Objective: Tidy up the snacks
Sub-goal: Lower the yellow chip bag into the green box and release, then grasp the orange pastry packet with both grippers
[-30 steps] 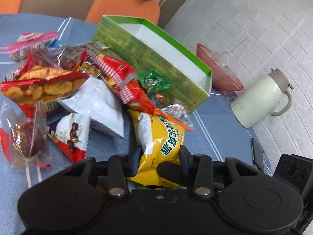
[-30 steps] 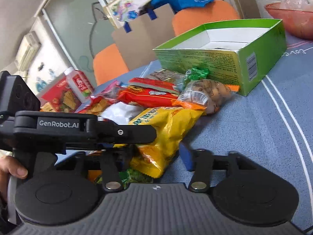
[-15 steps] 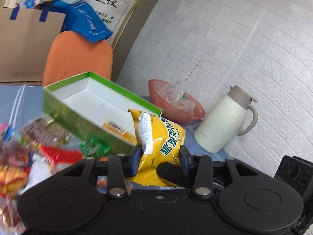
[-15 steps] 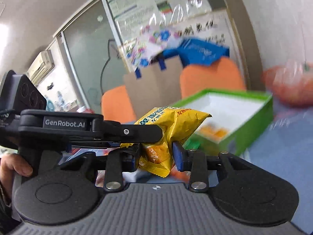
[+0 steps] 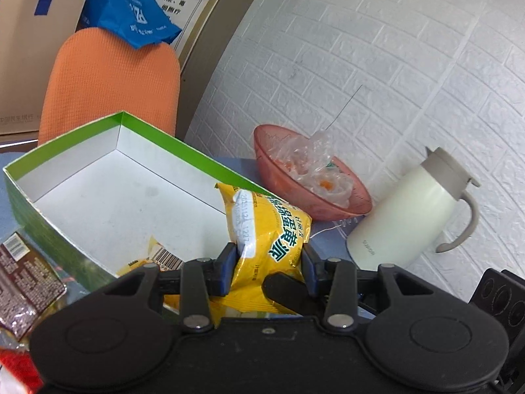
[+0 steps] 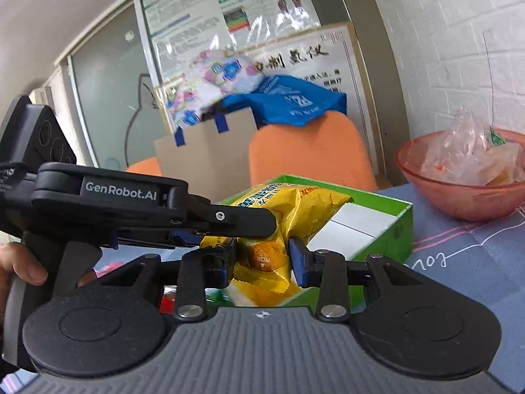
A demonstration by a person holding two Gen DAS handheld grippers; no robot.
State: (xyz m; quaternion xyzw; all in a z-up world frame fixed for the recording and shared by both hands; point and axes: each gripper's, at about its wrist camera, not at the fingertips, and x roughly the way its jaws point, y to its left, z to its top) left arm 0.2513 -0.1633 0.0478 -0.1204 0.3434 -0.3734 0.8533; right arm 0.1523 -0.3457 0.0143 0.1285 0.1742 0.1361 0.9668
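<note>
Yellow snack bag (image 5: 272, 229), clamped at once by the left gripper (image 5: 269, 262) and right gripper (image 6: 262, 259), should be lowered flat into the green box (image 5: 65, 154) before either lets go.

**Both grippers clamped, one hand showing**

Left gripper (image 5: 268, 262) is squeezing its blue pads (image 5: 226, 267) tight, tilting downward. Right gripper (image 6: 262, 259) is gripping too, aiming nearly level. A hand (image 6: 19, 262) is wrapping fingers round the left handle at the right camera's edge
</note>
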